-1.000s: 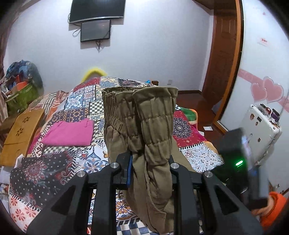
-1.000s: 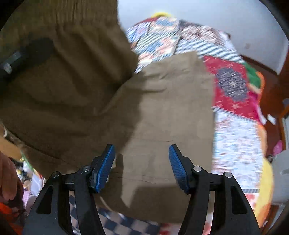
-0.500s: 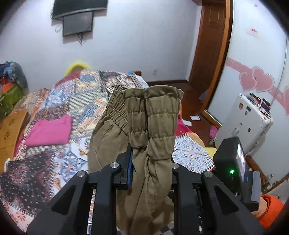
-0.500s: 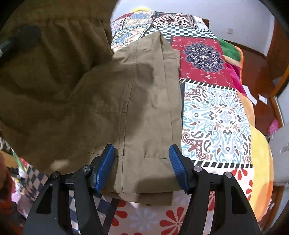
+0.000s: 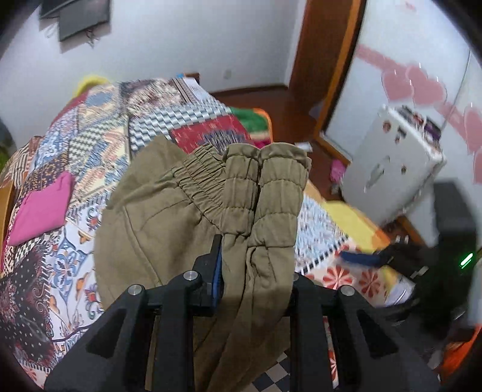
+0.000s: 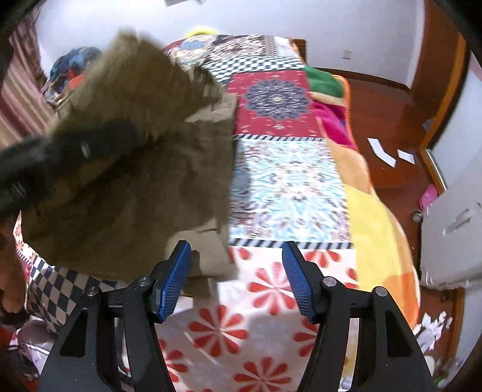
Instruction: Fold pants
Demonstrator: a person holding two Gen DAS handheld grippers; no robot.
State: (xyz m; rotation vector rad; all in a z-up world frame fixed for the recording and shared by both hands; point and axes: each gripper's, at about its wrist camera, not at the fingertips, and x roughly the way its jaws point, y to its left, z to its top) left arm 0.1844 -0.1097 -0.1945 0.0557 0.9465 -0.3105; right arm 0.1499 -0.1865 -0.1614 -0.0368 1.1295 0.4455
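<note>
Olive pants (image 5: 168, 211) with a gathered elastic waistband hang over the patchwork quilt (image 5: 99, 126). My left gripper (image 5: 256, 265) is shut on the bunched waistband, and the cloth hides its right finger. In the right wrist view the lifted pants (image 6: 135, 181) fill the left side, blurred, with the left gripper (image 6: 60, 156) a dark streak across them. A lower corner of the pants lies flat on the quilt (image 6: 289, 187). My right gripper (image 6: 236, 253) stands open over the flowered patch, nothing between its blue pads (image 6: 296, 280); the pants' corner lies just under its left finger.
A folded pink garment (image 5: 42, 208) lies on the bed's left side. A white cabinet (image 5: 391, 169) stands off the bed's right edge, near a wooden door (image 5: 325, 60). Paper scraps (image 6: 382, 149) lie on the wooden floor. Screens (image 5: 81, 18) hang on the far wall.
The left gripper has swung rightward and lower with the waistband, carrying the upper pants over the lower part. The right gripper has slid right, off the pants and over the flowered quilt.
</note>
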